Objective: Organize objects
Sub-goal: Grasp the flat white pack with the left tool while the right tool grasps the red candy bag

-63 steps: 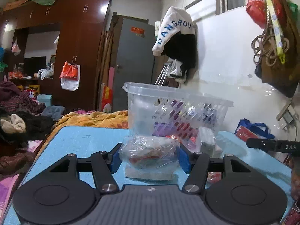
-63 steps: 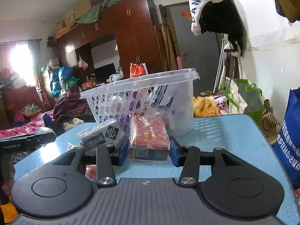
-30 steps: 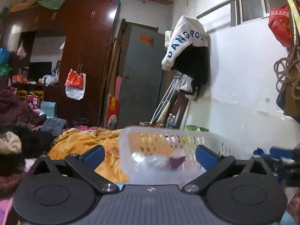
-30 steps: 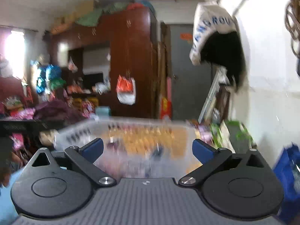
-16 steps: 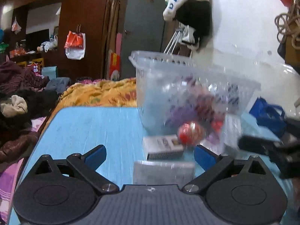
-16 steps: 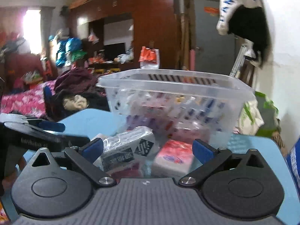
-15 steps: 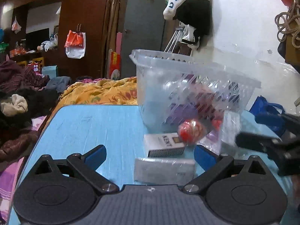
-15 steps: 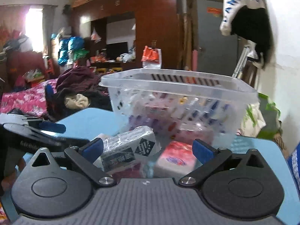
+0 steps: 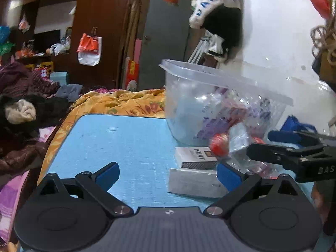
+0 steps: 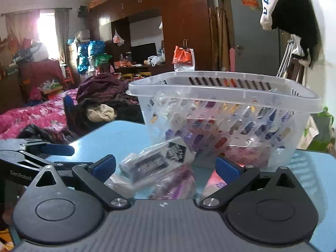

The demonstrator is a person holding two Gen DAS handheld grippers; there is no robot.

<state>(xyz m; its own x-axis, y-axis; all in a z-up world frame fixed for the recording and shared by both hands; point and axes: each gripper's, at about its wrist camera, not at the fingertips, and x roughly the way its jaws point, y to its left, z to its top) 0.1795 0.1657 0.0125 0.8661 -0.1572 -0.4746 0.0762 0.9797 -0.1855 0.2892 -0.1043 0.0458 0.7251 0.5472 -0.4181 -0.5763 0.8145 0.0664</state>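
Observation:
A clear plastic basket [image 9: 220, 96] [image 10: 226, 113] with several packets inside stands on the blue table [image 9: 126, 142]. In front of it lie a white Kent box [image 9: 195, 157], a silver wrapped pack [image 9: 195, 183] and a red round sweet [image 9: 219, 145]. My left gripper [image 9: 168, 173] is open just left of the silver pack, holding nothing. My right gripper [image 10: 164, 163] is open low over a black-and-white packet [image 10: 155, 159], a purple wrapper [image 10: 176, 180] and a pink pack [image 10: 216, 180], with none of them pinched. Each gripper shows at the other view's edge.
The table's left edge drops to a bed with an orange blanket [image 9: 117, 103] and heaped clothes [image 9: 23, 109]. A white wall [image 9: 273, 42] runs close behind the basket. A blue bag [image 9: 296, 126] sits at the right. A dark wardrobe [image 10: 178, 21] stands far back.
Both grippers let go of their packets over the basket, then came back down to the table. The left gripper has shifted left, so the loose packs now sit toward its right finger.

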